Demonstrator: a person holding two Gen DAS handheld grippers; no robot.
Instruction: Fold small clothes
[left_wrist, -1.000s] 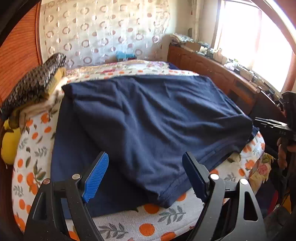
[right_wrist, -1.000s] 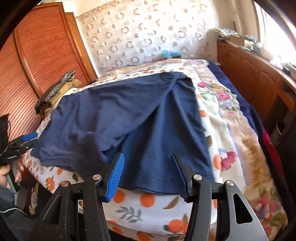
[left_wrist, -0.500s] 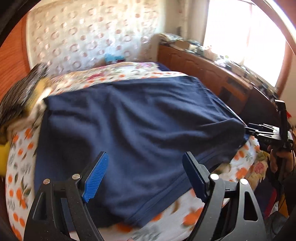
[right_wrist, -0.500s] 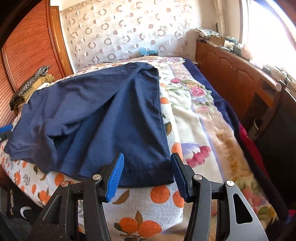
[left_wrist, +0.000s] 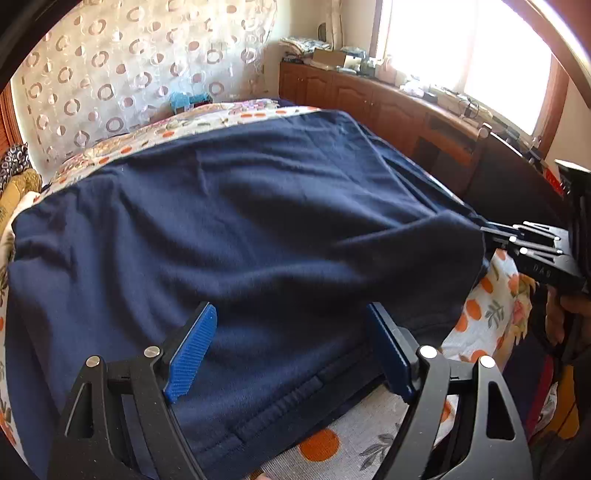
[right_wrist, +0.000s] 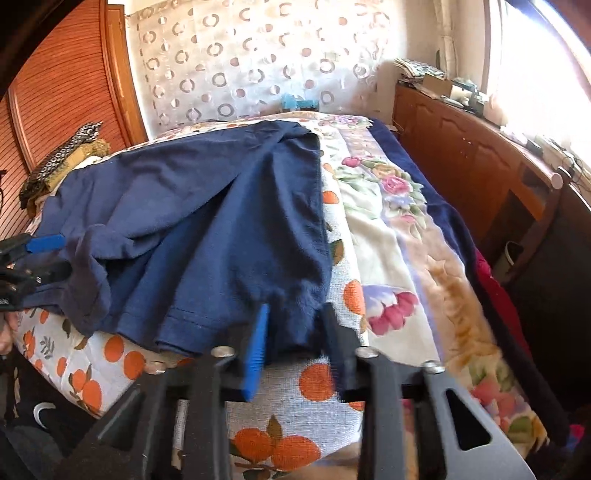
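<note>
A navy blue garment (left_wrist: 240, 236) lies spread over the bed; it also shows in the right wrist view (right_wrist: 221, 221). My left gripper (left_wrist: 291, 350) is open, its blue pads (left_wrist: 190, 354) low over the garment's near hem, one on each side of a stretch of cloth. My right gripper (right_wrist: 295, 332) stands with its jaws narrowed around the garment's near right corner, which bunches between the pads (right_wrist: 256, 347). In the left wrist view the right gripper (left_wrist: 532, 247) sits at the garment's far right corner.
The bed has an orange-print cover (right_wrist: 314, 398) and a floral blanket (right_wrist: 399, 236). Folded clothes (right_wrist: 62, 162) are stacked at the left by a wooden wardrobe (right_wrist: 62, 81). A wooden cabinet (right_wrist: 472, 155) with clutter runs along the right under a bright window.
Both grippers have moved in closer to the garment's near edge. The right gripper's jaws have narrowed around the garment's corner, which now bunches up. The left gripper stays open.
</note>
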